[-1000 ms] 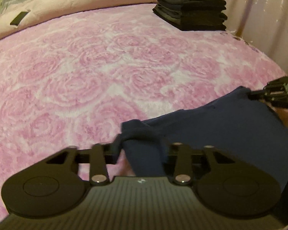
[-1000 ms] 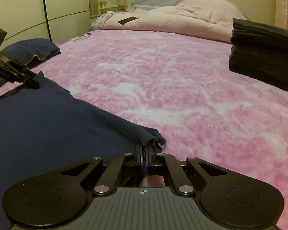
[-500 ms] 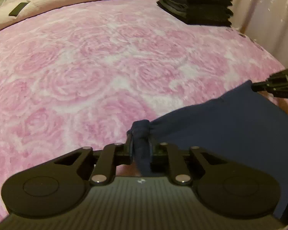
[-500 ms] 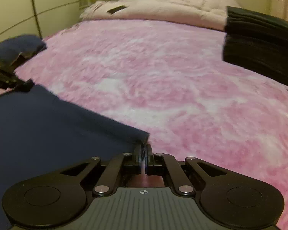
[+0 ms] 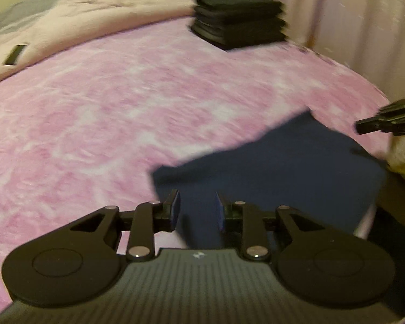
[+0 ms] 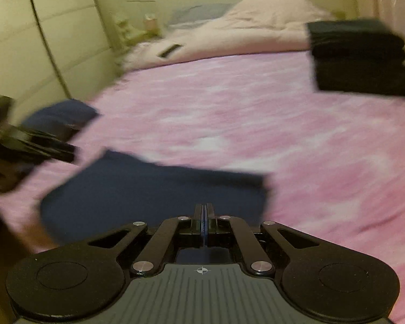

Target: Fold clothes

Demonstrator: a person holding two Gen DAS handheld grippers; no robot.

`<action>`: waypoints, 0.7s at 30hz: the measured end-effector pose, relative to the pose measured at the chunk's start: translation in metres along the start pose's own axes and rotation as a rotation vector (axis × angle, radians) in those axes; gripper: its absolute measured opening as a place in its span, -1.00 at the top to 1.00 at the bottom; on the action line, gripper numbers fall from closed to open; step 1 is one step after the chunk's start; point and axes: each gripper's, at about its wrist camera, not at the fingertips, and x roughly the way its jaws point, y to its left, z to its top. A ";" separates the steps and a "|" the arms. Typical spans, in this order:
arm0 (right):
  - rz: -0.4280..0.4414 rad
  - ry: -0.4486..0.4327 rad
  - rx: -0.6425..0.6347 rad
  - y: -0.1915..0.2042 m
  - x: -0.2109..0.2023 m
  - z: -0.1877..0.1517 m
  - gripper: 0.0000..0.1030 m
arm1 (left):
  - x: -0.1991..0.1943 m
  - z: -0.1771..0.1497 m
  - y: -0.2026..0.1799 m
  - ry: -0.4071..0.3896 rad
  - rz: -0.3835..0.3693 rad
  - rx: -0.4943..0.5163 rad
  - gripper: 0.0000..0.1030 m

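Note:
A folded navy garment [image 5: 270,175] lies flat on the pink bedspread [image 5: 121,113] at the bed's near edge; it also shows in the right wrist view [image 6: 154,191]. My left gripper [image 5: 197,210] is open just above the garment's near left part, holding nothing. My right gripper [image 6: 204,221] is shut, with no cloth visible between the pads, just behind the garment's near edge. The right gripper shows at the right in the left wrist view [image 5: 386,121]. The left gripper shows blurred at the left in the right wrist view [image 6: 35,145].
A stack of folded dark clothes [image 5: 237,19] sits at the far right of the bed [image 6: 359,59]. A pale duvet [image 5: 94,10] with a dark remote [image 5: 14,54] lies at the head. Another navy item [image 6: 62,113] lies left. Curtains [image 5: 364,13] hang right.
My left gripper has opened and let go of the garment's corner. Both grippers have pulled back and risen. The garment now lies flat on the bed.

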 end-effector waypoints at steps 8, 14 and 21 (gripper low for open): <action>0.044 0.099 0.063 0.014 0.026 -0.049 1.00 | 0.018 -0.033 -0.014 0.015 0.026 0.020 0.50; -0.053 0.061 -0.023 0.035 -0.008 -0.043 -0.15 | -0.013 -0.029 -0.024 -0.007 0.034 0.032 0.56; 0.140 -0.016 -0.063 0.102 0.029 -0.034 -0.19 | -0.021 -0.054 -0.062 0.020 0.007 0.080 0.55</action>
